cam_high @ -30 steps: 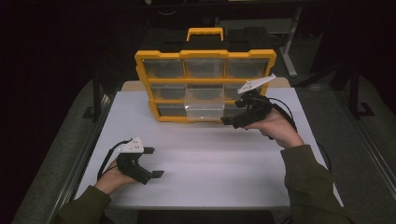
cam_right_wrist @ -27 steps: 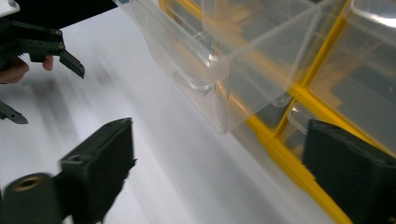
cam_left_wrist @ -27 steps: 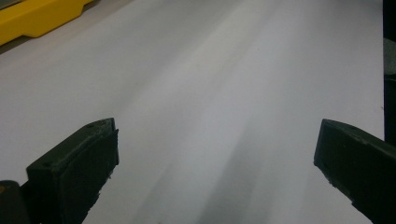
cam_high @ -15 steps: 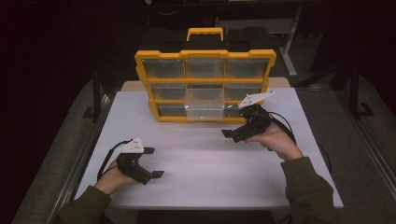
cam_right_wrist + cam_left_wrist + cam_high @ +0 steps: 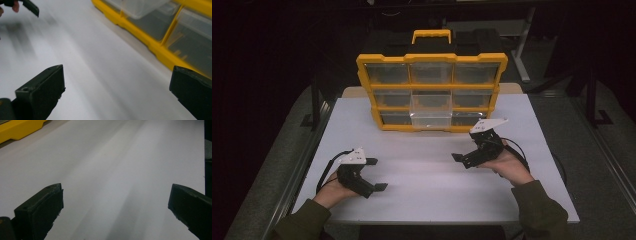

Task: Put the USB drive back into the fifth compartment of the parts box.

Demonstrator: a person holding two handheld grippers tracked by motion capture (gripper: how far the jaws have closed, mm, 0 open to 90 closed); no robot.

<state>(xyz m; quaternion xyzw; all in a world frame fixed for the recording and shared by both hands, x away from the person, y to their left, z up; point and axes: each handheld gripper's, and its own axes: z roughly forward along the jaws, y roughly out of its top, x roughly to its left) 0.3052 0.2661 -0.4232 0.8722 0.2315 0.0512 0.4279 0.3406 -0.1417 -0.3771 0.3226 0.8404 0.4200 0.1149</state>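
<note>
A yellow-framed organizer [image 5: 432, 92] with clear drawers stands upright at the back of the white table [image 5: 432, 200]. Its lower middle drawer [image 5: 431, 117] is pulled out a little. My right gripper [image 5: 461, 161] hovers low over the table in front of the organizer's right side. Its jaws have just been opening and stand wide with nothing between them [image 5: 117, 85]. The organizer's bottom edge [image 5: 155, 47] runs close by on the right of that view. My left gripper [image 5: 377, 174] rests at the front left, open and empty [image 5: 115, 202], pointing right across bare table.
A black case with a yellow handle [image 5: 431, 36] sits behind the organizer. The table's right edge [image 5: 203, 157] lies ahead of the left gripper. A metal rail [image 5: 307, 160] runs along the table's left side. The surroundings are dark.
My right gripper has come down and back from the organizer's right side toward the table, with its jaws wider apart. The left gripper has stayed where it was.
</note>
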